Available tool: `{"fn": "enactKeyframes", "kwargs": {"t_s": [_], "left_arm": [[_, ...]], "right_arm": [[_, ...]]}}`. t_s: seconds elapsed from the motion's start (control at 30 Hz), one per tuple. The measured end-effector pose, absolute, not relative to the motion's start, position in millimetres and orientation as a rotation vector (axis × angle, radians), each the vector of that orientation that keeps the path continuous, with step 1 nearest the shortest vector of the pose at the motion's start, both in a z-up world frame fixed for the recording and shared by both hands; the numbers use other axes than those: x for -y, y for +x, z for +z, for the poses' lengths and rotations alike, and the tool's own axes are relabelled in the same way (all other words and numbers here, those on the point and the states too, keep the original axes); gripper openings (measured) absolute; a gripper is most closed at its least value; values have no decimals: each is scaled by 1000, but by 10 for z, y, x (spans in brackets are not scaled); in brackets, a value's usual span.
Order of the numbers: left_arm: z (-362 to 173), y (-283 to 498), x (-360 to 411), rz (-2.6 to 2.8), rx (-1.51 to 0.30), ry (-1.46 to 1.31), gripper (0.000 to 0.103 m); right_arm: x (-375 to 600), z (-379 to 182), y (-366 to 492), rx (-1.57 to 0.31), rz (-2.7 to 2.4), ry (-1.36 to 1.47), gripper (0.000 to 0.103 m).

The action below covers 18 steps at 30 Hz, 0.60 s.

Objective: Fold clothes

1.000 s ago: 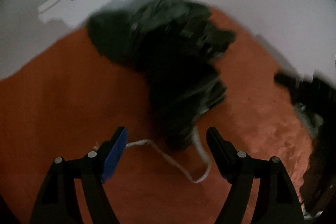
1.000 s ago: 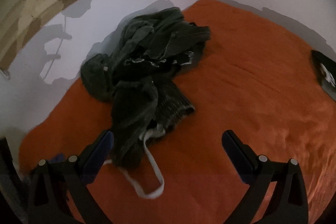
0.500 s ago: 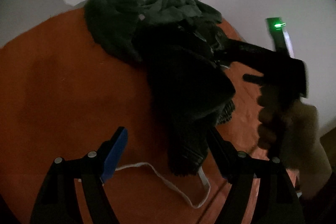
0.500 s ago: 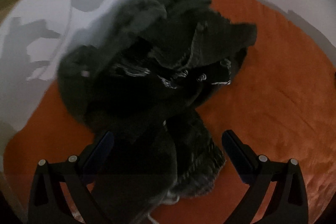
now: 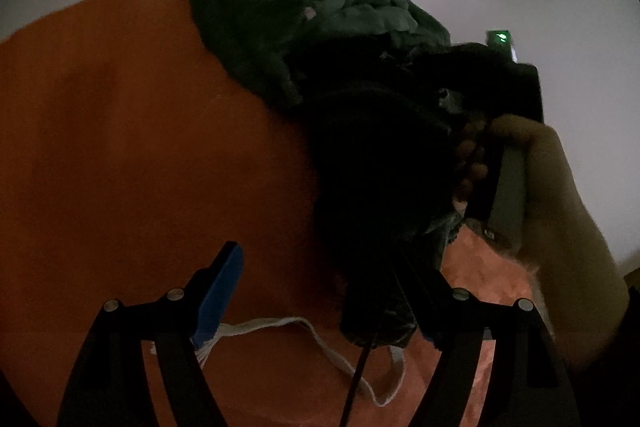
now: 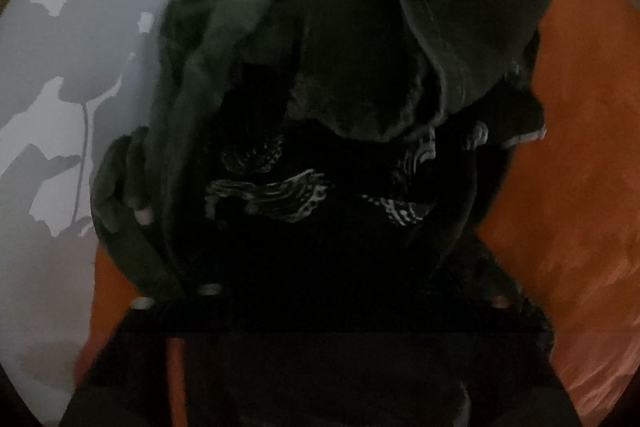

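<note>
- Dark pile of clothes (image 5: 360, 99) sat crumpled on the orange blanket (image 5: 120, 147), bunched toward the far edge near the white wall (image 5: 580, 47). Definitely not folded, just a heap with a greenish garment (image 5: 360, 7) on top.
- White drawstring (image 5: 320, 339) trailed out from under the near end of the pile, looped loose on the blanket.
- Left gripper (image 5: 332, 303) hung low over the near end of the heap, jaws spread wide, nothing pinched. Blue pad (image 5: 220, 291) was just beside the drawstring's frayed end; the right finger was pressed against the dark cloth hanging there. Probably lined up that way to catch a hem.
- Right gripper (image 5: 500, 99), seen from the left wrist view, was pushed into the side of the pile with a hand (image 5: 540, 179) wrapped round its handle. In its own view the fingers were lost in black cloth, so couldn't tell whether open or closed on anything.
- Compared with a second ago: right gripper had been back from the heap with both fingers plainly open, now buried in it, patterned trim (image 6: 280, 195) filling the lens. Left view crept closer too.
</note>
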<state>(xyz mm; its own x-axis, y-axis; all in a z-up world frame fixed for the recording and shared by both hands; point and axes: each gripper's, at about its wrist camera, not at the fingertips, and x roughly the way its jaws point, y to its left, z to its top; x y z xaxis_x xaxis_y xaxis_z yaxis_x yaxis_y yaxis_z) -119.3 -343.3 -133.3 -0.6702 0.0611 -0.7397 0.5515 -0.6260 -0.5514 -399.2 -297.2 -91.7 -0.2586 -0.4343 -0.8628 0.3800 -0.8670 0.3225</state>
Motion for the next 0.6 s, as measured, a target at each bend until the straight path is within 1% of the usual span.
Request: {"fn": "enactKeyframes", "kwargs": {"t_s": [0.03,0.07,0.13,0.17,0.33,0.4,0.57,0.6], "left_arm": [[-1337,-1183,3448,-2352,-1178,1074,78],[-1334,-1183,3454,-2357,-1183,1066,78],[-1323,-1188,3458,-2368,-1187,1053,78],[-1315,-1194,3457,-2374,-1185,1050,78],[-1283,-1203,3425,-2400,-1199,1038,78],[-1279,-1191,3405,-2404,-1199,1038,78],[-1273,-1208,3432,-2390,-1196,1031,78],[-1255,-1202,3430,-2385,-1205,1034,78]], "right_arm": [[2918,-840,-3935,65,-2172,1457,15],[2863,-764,-3878,62,-2192,1416,11],[2755,-610,-3764,58,-2229,1334,8],[2701,-534,-3707,56,-2247,1292,3],[2401,-136,-3444,46,-2324,1092,0],[2240,-10,-3367,51,-2332,1077,0],[1654,508,-3035,49,-2421,845,0],[1593,543,-3012,20,-2407,861,0]]}}
